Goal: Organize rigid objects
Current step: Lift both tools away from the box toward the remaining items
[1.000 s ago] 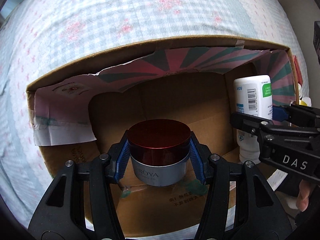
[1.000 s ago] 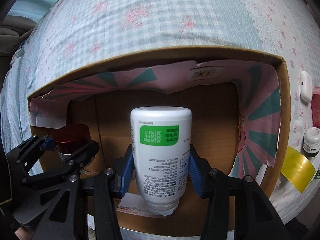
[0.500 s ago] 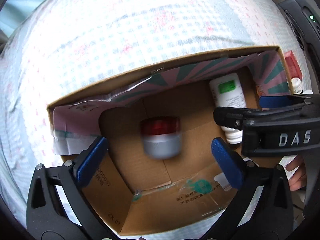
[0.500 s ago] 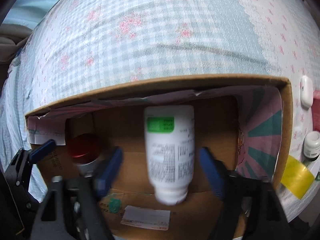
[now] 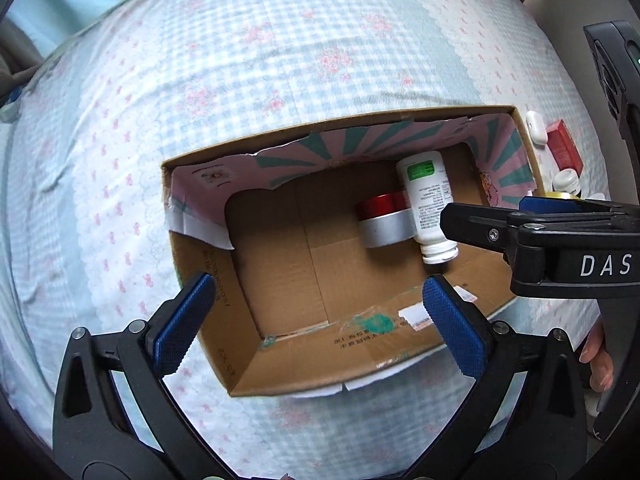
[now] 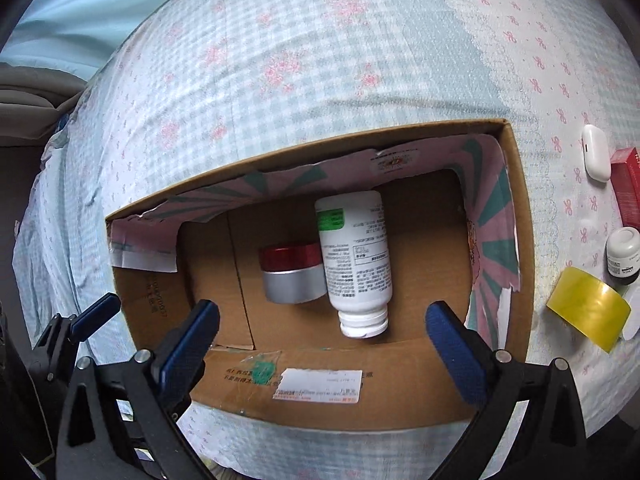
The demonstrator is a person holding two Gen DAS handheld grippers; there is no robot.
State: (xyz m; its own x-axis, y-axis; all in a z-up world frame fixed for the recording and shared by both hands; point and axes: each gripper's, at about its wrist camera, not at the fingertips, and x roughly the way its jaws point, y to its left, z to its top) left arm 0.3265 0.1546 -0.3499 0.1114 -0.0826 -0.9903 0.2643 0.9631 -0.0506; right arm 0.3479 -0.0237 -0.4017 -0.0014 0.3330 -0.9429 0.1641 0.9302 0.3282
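Note:
An open cardboard box (image 5: pixel 280 364) (image 6: pixel 520 208) sits on a blue checked bedsheet. On its floor lie a silver jar with a red lid (image 5: pixel 382 218) (image 6: pixel 292 270) and, touching it on the right, a white bottle with a green label (image 5: pixel 426 204) (image 6: pixel 354 256), cap toward the near wall. My left gripper (image 5: pixel 316 320) hangs open above the box with nothing between its blue pads. My right gripper (image 6: pixel 322 342) is also open and empty above the box's near wall; in the left wrist view its black body crosses the right side and hides the bottle's lower right.
Right of the box on the sheet lie a white earbud case (image 6: pixel 596 152), a red carton (image 6: pixel 628 188), a small white-capped bottle (image 6: pixel 622 254) and a yellow tape roll (image 6: pixel 588 314). A person's fingers (image 5: pixel 600 360) show at the right edge. The sheet behind the box is bare.
Both grippers let go: the jar and the bottle now lie loose in the box. Both grippers opened wide and rose, so the box looks smaller.

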